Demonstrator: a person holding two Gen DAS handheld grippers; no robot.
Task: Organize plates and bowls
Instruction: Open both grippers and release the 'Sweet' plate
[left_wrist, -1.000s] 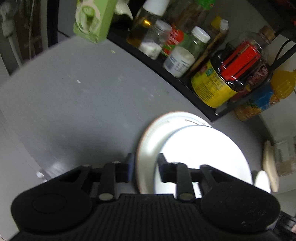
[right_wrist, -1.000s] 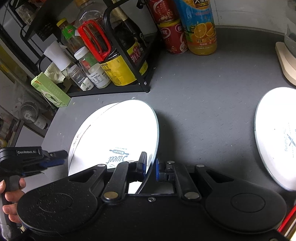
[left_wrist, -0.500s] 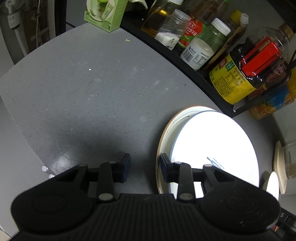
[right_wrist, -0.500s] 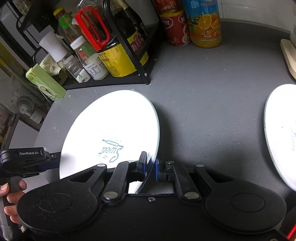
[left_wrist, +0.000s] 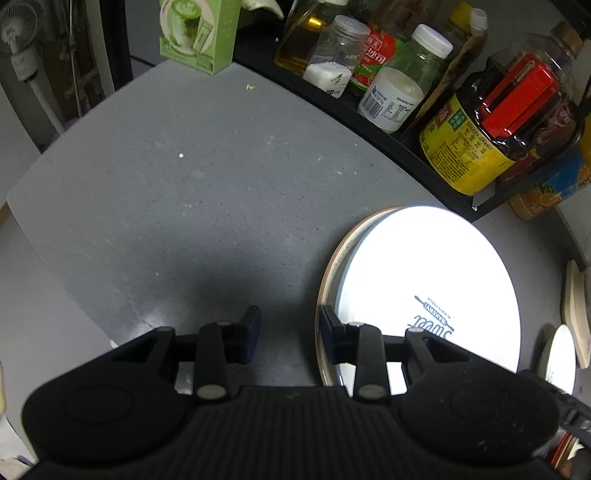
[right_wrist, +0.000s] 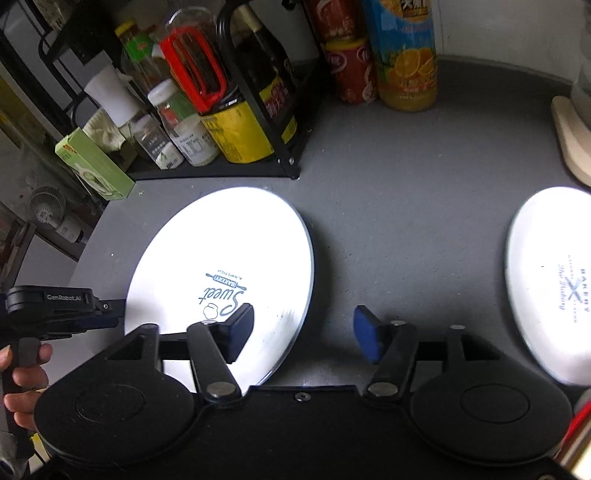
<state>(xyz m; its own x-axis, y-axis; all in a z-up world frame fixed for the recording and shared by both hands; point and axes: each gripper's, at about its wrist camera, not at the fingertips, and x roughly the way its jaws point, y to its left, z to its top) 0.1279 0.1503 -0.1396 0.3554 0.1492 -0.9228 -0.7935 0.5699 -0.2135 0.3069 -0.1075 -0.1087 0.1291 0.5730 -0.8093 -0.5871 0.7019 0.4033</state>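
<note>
Two stacked plates (right_wrist: 221, 266) lie near the bench's (right_wrist: 388, 192) left edge; a third plate (right_wrist: 550, 284) lies toward its right edge. Right gripper (right_wrist: 301, 334), jaws just opened, straddles the stack's rim unpressed; left gripper (left_wrist: 288, 332) is released.

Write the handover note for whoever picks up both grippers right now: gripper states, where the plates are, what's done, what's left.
Right gripper: jaws just opened, releasing the "Sweet Bakery" plate; its edge lies between the open pads.
Left gripper: part open, empty, beside the stack.
Done: that plate lies on the brown-rimmed plate on the grey counter.
Left: the other bakery plate lies apart, on the right of the right wrist view; probably stack it next.
</note>
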